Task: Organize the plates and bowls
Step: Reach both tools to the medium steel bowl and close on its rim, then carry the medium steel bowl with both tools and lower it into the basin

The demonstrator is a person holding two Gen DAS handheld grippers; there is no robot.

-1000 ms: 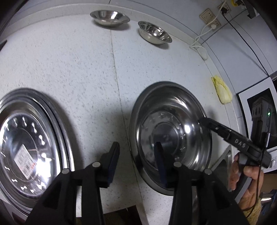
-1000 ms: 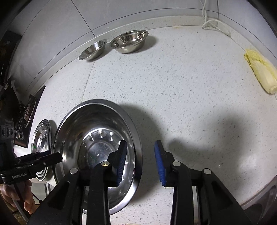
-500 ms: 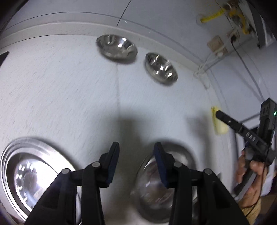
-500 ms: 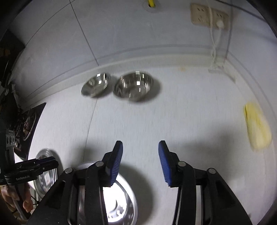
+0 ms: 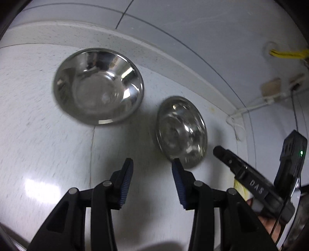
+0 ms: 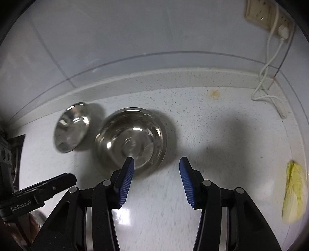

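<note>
Two empty steel bowls stand side by side at the back of the speckled white counter (image 5: pixel 48 154). The left wrist view has the wider bowl (image 5: pixel 98 86) at upper left and the deeper bowl (image 5: pixel 181 131) to its right. My left gripper (image 5: pixel 152 168) hangs open and empty just short of them, its right fingertip near the deeper bowl's rim. In the right wrist view, my right gripper (image 6: pixel 156 164) is open and empty. Its left fingertip overlaps the near rim of the deeper bowl (image 6: pixel 133 139), and the wider bowl (image 6: pixel 72 127) lies further left.
A raised ledge and a tiled wall (image 6: pixel 154 38) stand right behind the bowls. A yellow-green cabbage leaf (image 6: pixel 293 193) lies at the right. A wall socket (image 6: pixel 264 15) feeds a white cable (image 6: pixel 270 77) down to the counter. A dark stove edge (image 6: pixel 11 146) shows at far left.
Both grippers have swept away from the large steel plates toward the back wall; the plates left view and the two bowls now loom close. The right jaws have widened.
</note>
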